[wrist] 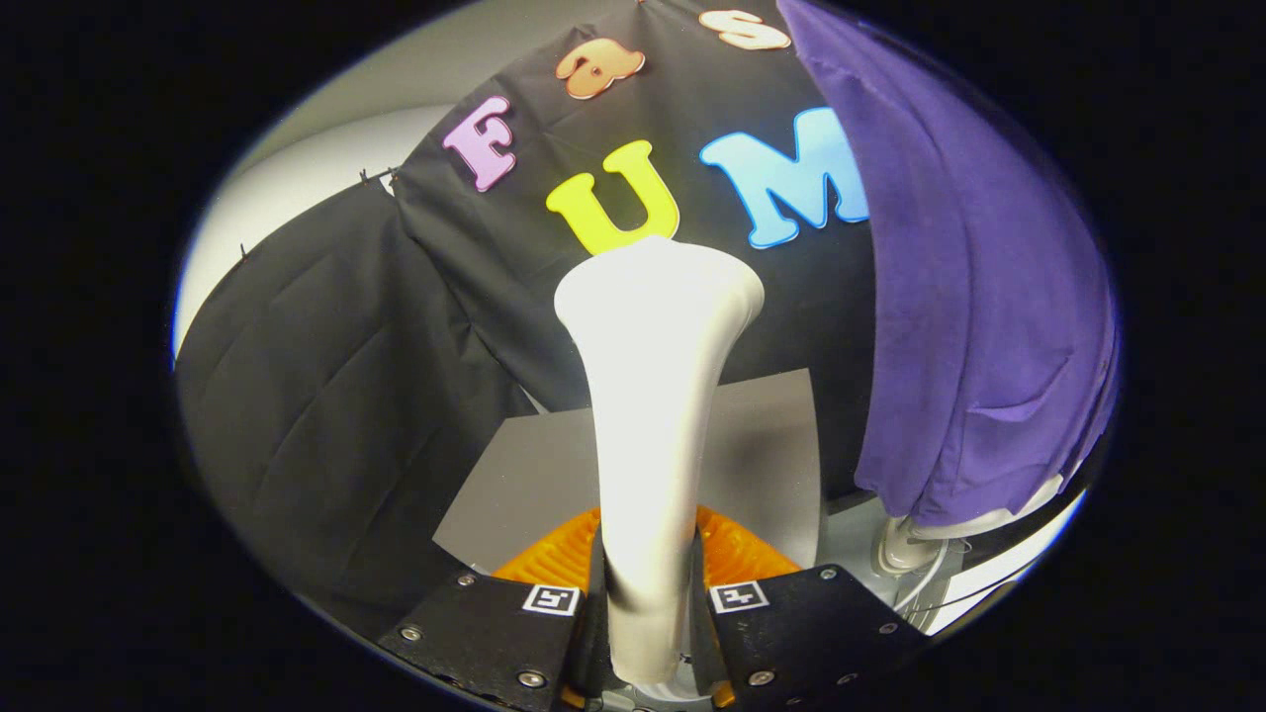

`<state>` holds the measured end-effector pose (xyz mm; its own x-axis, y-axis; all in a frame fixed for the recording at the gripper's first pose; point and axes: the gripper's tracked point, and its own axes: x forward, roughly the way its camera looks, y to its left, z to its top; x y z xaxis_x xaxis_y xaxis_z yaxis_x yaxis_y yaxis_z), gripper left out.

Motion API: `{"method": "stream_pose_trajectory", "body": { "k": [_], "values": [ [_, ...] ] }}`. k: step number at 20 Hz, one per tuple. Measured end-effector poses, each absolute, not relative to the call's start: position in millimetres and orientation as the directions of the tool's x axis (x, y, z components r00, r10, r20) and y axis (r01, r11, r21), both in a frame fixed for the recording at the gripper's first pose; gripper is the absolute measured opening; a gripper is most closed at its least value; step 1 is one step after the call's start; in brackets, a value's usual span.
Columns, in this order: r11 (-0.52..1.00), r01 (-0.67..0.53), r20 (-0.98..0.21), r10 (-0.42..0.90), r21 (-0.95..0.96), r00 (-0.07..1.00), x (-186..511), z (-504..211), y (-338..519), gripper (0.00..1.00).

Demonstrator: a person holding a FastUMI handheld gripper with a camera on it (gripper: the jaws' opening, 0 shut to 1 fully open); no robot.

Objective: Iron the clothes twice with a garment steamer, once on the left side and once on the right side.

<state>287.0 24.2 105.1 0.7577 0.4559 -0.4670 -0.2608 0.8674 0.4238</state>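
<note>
A white garment steamer (653, 415) stands upright between my fingers, its wide head at the top against the black cloth wall. My gripper (648, 603) is shut on the steamer's handle, one finger pressing each side. A purple garment (979, 297) hangs to the right of the steamer, apart from its head, draped over a white form whose lower part (910, 544) shows beneath the hem.
A grey board (771, 455) lies behind the steamer at the foot of the black cloth wall (326, 396). A white cable (925, 588) runs down below the garment. A pale wall (297, 178) shows above the cloth at the far left.
</note>
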Motion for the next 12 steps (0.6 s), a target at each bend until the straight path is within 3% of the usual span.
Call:
{"method": "stream_pose_trajectory", "body": {
  "k": [12],
  "values": [
    [0.908,-0.181,-0.374,0.329,0.379,0.867,140,97,-60,0.33]
  ]
}}
